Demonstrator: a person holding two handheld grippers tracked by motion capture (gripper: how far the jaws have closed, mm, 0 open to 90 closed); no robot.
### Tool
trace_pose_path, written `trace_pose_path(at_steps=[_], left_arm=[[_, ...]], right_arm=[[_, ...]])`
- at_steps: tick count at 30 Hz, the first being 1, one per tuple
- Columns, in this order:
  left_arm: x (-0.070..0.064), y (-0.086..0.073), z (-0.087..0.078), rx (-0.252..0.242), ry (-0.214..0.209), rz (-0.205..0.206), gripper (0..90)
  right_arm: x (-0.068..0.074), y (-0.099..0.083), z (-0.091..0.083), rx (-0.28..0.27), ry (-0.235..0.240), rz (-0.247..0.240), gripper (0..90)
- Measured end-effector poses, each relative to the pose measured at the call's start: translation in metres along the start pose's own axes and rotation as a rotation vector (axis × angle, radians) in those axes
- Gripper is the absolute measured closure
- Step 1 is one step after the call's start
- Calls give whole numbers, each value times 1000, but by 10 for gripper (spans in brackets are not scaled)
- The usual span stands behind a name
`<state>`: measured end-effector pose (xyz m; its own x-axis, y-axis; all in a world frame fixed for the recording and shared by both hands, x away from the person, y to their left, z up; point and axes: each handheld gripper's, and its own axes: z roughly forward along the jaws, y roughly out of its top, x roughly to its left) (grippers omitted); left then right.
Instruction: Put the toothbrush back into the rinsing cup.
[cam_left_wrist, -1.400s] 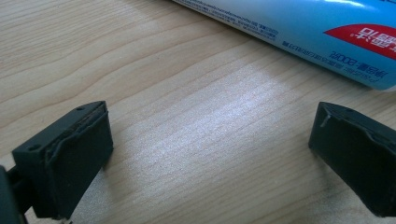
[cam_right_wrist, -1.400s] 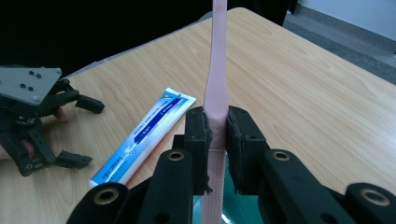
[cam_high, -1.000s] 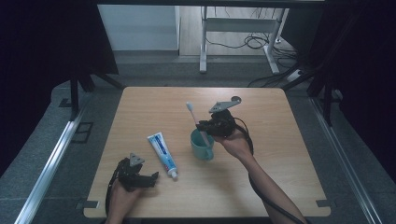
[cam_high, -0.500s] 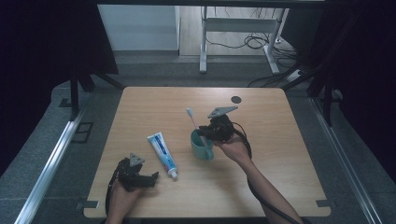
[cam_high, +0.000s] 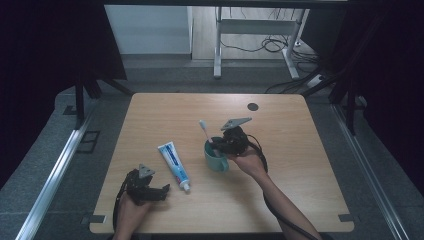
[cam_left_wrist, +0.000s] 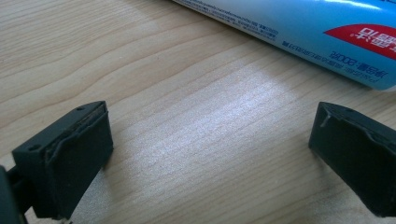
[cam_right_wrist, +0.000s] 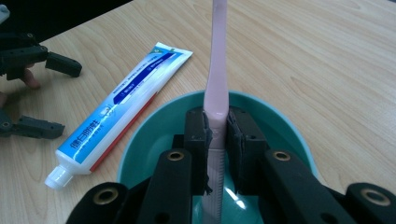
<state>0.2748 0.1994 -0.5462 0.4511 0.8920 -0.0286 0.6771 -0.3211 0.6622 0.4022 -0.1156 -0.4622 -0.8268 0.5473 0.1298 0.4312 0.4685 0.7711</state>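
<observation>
1. Clamping a pink toothbrush (cam_right_wrist: 218, 70) by its handle, the right gripper (cam_right_wrist: 217, 140) has both jaws pressed flat against the stem, right over the mouth of the teal cup (cam_right_wrist: 140, 154); the lower end of the handle dips inside the cup.
2. From the high view, the cup (cam_high: 216, 159) stands near the table's centre, and the brush (cam_high: 205, 131) leans out of it toward about 11 o'clock, its white head uppermost.
3. A blue-and-white toothpaste tube (cam_high: 173, 160) lies flat on the wooden table (cam_high: 300, 125) just beside the cup at its 9 o'clock, cap end pointing toward 5 o'clock, crimped end toward 11.
4. Down at roughly 7 o'clock from the cup, the left gripper (cam_high: 165, 191) rests low on the table, jaws spread wide with nothing between them; its own view shows bare wood in the gap and the tube (cam_left_wrist: 299, 32) just beyond the jaws.
5. Handling, as a judgement: the brush looks light, stiff and smooth, so it could twist or slide in the pads; a hold mid-handle, as here, seems sound.
6. The cup looks light enough to tip if the handle levers on its rim.
7. The tube is likely soft and will dent; take it across the body near the firmer cap shoulder.
</observation>
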Motion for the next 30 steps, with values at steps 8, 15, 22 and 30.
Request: trace_pose_path(at_steps=[8,15,22,30], left_arm=[[0,0,0,0,0,-3,0],[0,0,0,0,0,-1,0],[0,0,0,0,0,-2,0],[0,0,0,0,0,2,0]], right_arm=[[-1,-3,7,31,2,1,777],[0,-3,8,44,5,3,773],[0,-3,9,54,1,2,739],[5,0,3,44,-11,-21,666]])
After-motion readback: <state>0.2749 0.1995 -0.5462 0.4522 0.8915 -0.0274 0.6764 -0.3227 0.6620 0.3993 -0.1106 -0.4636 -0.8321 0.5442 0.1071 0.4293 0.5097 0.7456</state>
